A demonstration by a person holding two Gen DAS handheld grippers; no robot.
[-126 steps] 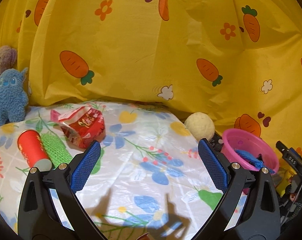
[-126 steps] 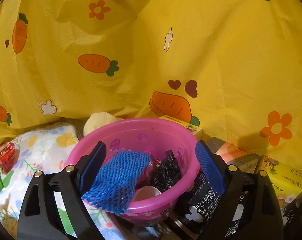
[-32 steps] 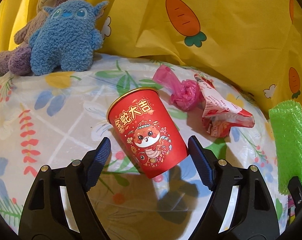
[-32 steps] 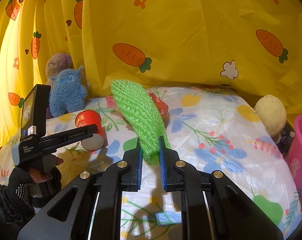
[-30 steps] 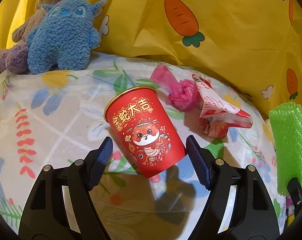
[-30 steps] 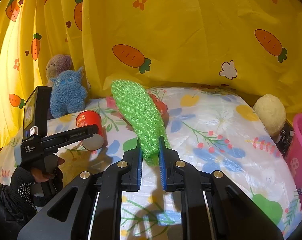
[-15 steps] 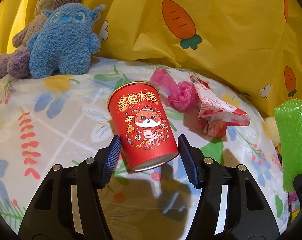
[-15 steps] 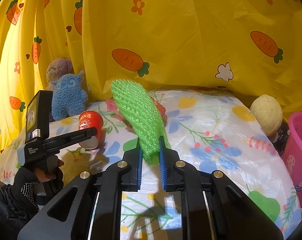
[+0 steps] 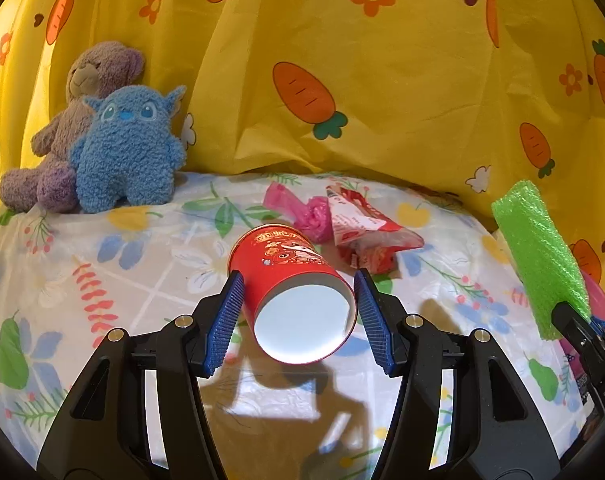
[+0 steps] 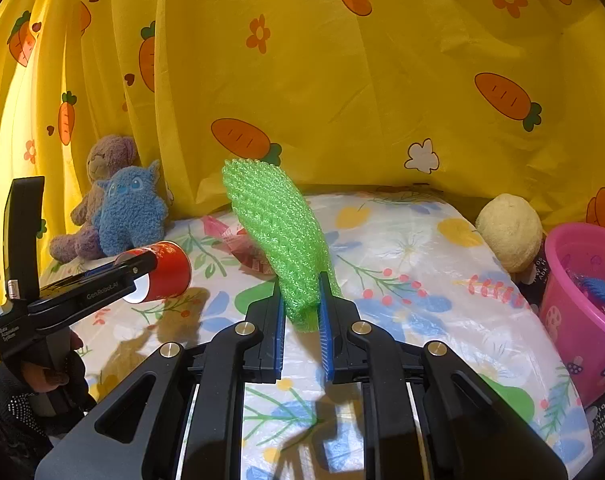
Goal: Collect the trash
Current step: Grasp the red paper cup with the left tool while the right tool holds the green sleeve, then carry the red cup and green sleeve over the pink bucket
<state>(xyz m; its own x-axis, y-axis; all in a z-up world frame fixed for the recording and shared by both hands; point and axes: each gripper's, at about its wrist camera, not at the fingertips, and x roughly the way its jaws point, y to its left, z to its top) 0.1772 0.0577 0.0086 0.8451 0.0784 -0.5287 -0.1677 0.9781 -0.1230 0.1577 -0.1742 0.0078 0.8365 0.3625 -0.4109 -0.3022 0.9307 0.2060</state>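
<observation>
A red paper cup [image 9: 286, 264] with a printed design hangs above the floral tablecloth [image 9: 102, 280], tipped so its white bottom faces the left wrist camera. My left gripper [image 9: 298, 280] is shut on it, blue pads pressing both sides; the right wrist view shows the same cup [image 10: 170, 270] lifted off the table. My right gripper [image 10: 300, 288] is shut on the lower end of a green foam net sleeve [image 10: 278, 232], which stands up above the table. A crumpled pink plastic bag [image 9: 310, 212] and a red snack wrapper [image 9: 366, 232] lie behind the cup.
A pink bucket [image 10: 574, 320] holding a blue net stands off the table's right edge, next to a yellow plush ball [image 10: 510, 232]. A blue plush toy [image 9: 126, 152] and a brown one [image 9: 82, 100] sit at the back left. Yellow carrot-print curtain hangs behind.
The left jaws closed on the red cup, then lifted it and tipped it so its bottom faces the camera. The right gripper, still holding the green net, drifted slightly toward the bucket.
</observation>
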